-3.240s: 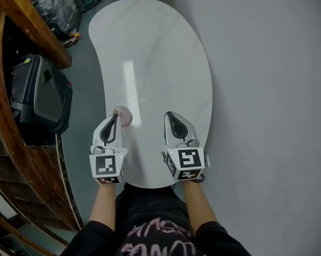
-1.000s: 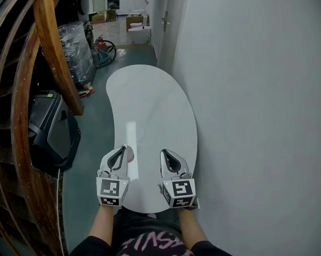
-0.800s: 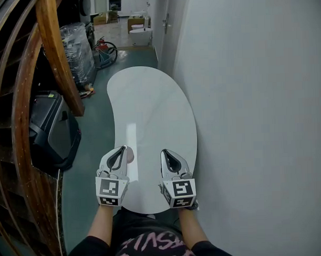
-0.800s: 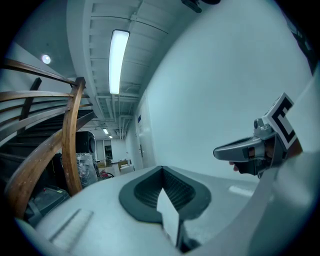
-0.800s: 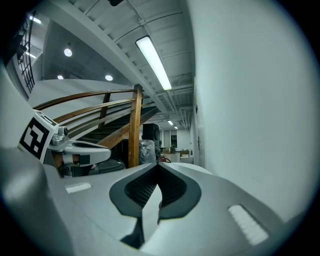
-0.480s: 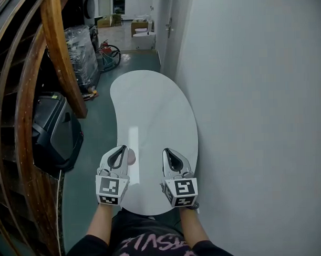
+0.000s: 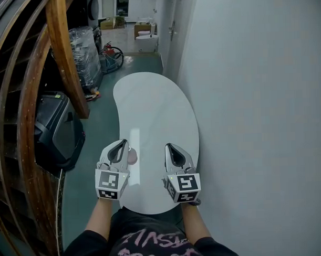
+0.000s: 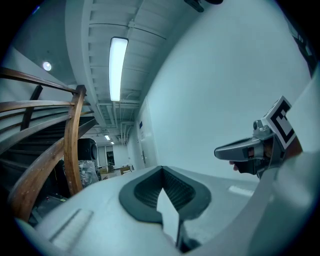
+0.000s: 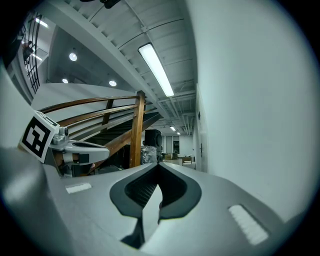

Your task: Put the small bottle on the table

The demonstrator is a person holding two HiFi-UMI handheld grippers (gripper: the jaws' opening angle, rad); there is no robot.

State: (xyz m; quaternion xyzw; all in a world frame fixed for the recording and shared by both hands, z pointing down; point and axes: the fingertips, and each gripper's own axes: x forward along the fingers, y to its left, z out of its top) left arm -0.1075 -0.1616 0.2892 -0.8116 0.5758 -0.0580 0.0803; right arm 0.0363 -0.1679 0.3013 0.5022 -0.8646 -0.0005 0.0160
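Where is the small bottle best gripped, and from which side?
Probably the round body of the small bottle, jaws across its sides, coming with the left gripper from its left, since that gripper lies just beside it. From above it shows as a small round shape, so it seems upright on the table.

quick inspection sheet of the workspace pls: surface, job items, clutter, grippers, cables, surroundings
surface: white kidney-shaped table, glossy, set against the wall.
job's things: small bottle, pinkish, on the table just right of the left gripper; whether they touch cannot be told.
clutter: nothing seen on the table.
grippers: left gripper and right gripper over the table's near end, jaws together, nothing between them.
cables: nothing seen.
surroundings: wooden railing and black case at left, grey wall at right.
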